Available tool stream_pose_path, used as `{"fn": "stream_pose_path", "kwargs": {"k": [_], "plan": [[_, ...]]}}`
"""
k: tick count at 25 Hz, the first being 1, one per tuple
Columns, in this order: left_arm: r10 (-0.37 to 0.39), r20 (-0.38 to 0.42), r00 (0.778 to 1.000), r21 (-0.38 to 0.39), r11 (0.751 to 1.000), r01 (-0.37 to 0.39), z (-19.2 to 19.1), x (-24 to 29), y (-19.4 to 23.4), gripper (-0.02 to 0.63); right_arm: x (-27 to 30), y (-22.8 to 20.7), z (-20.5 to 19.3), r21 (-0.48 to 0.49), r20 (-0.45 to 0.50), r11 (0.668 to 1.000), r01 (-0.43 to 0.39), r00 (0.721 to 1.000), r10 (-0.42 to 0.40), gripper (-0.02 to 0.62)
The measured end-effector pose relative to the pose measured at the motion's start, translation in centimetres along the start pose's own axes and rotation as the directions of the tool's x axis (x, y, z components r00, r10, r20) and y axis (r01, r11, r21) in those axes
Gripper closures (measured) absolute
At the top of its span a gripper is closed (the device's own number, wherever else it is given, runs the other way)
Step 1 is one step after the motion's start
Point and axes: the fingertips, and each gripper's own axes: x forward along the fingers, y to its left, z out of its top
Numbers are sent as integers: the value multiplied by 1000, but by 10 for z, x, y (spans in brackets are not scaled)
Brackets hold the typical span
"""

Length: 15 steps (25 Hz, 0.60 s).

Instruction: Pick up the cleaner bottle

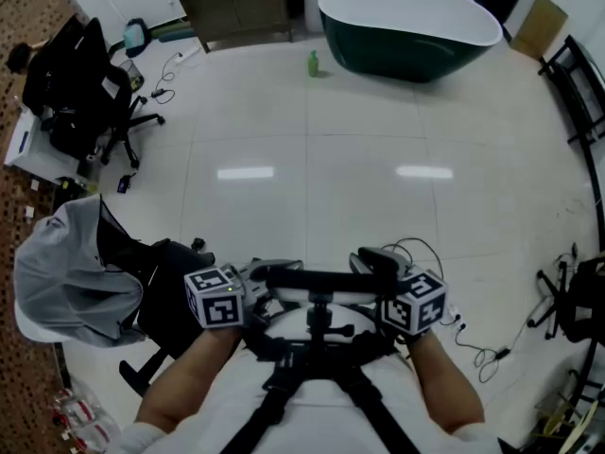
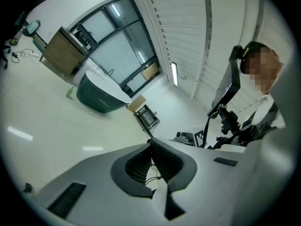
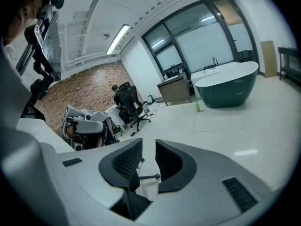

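Note:
The cleaner bottle (image 1: 313, 62) is small and green and stands upright on the white floor, just left of the dark green bathtub (image 1: 406, 26), far ahead of me. It shows tiny in the left gripper view (image 2: 69, 92) and in the right gripper view (image 3: 197, 107). Both grippers are held close to my chest, far from the bottle, pointing roughly toward each other. My left gripper (image 1: 274, 270) has its jaws closed together (image 2: 151, 142) with nothing between them. My right gripper (image 1: 371, 258) stands open (image 3: 149, 147) and empty.
A black office chair (image 1: 90, 93) stands at the left and a wooden cabinet (image 1: 241, 8) at the back left. A chair draped with grey cloth (image 1: 76, 272) is near my left. Cables (image 1: 482, 348) lie on the floor at the right, near a black rack (image 1: 581, 83).

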Motion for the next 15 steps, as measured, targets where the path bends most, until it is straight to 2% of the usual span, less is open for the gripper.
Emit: {"fn": "stream_pose_path", "kwargs": {"k": [7,15], "plan": [[56,81,995,0,998,-56,15,-10,13,606,2,-3,-1,-2,-13,1000,0,1000,0,518],[83,109,991,17,996,-85,20,-17,19,606,6,3,-1,-2,-24,1000,-1,1000,1,518]]}}
